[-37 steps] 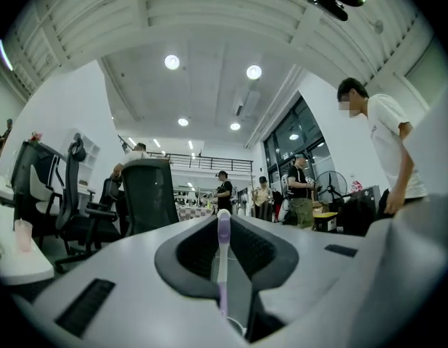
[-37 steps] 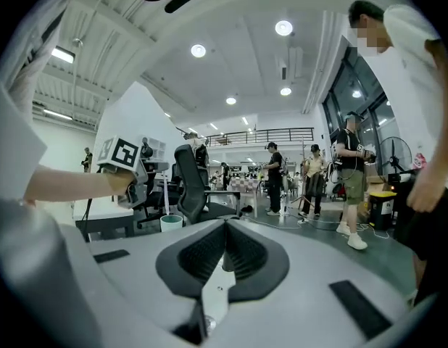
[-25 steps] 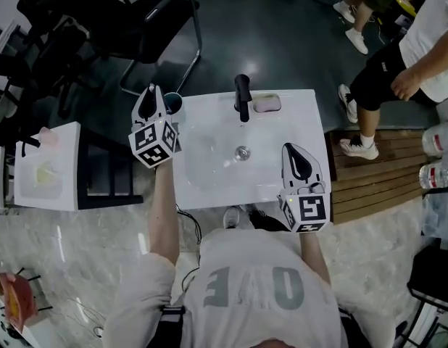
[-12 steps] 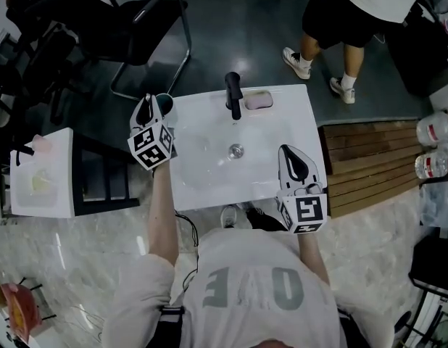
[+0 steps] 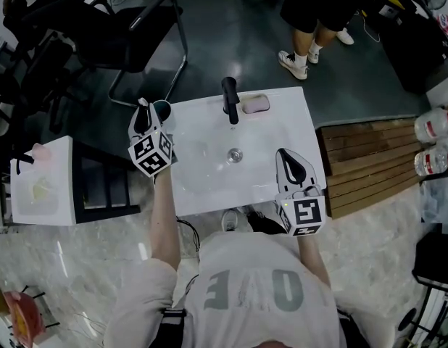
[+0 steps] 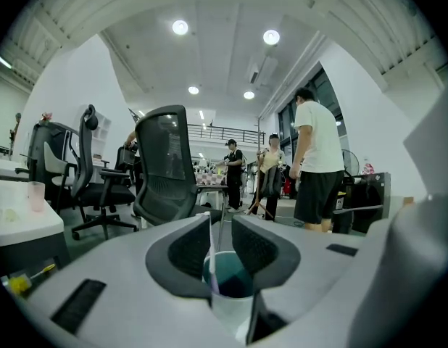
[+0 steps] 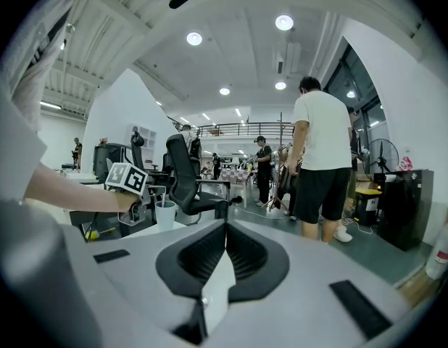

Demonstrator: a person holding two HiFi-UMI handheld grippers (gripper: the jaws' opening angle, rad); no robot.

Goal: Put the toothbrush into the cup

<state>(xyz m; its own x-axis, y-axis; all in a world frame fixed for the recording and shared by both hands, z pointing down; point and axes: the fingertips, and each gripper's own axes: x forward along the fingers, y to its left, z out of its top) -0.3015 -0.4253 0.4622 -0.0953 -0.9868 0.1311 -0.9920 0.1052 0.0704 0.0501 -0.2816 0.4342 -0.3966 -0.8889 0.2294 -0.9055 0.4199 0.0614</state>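
Observation:
A white cup [image 5: 163, 109] with a teal inside stands at the sink's far left corner. In the left gripper view the cup [image 6: 227, 312] sits right below the jaws. A thin white toothbrush [image 6: 212, 267] stands in it and leans along the left jaw. My left gripper [image 5: 143, 106] [image 6: 221, 220] is narrowly open, with a gap between the brush and the right jaw. My right gripper [image 5: 284, 154] [image 7: 225, 225] hovers shut and empty over the sink's near right part. The right gripper view shows the cup [image 7: 164, 214] at far left.
The white sink [image 5: 202, 187] has a black faucet [image 5: 229, 98] at the back and a pink soap [image 5: 254, 104] beside it. A black chair [image 5: 137, 42] stands behind the cup. A white side table [image 5: 39, 183] is on the left, a wooden platform [image 5: 369, 165] on the right. A person's legs [image 5: 311, 20] stand beyond.
Both grippers keep their places at the sink. The head view has shifted slightly, and the person behind the sink has walked leftward.

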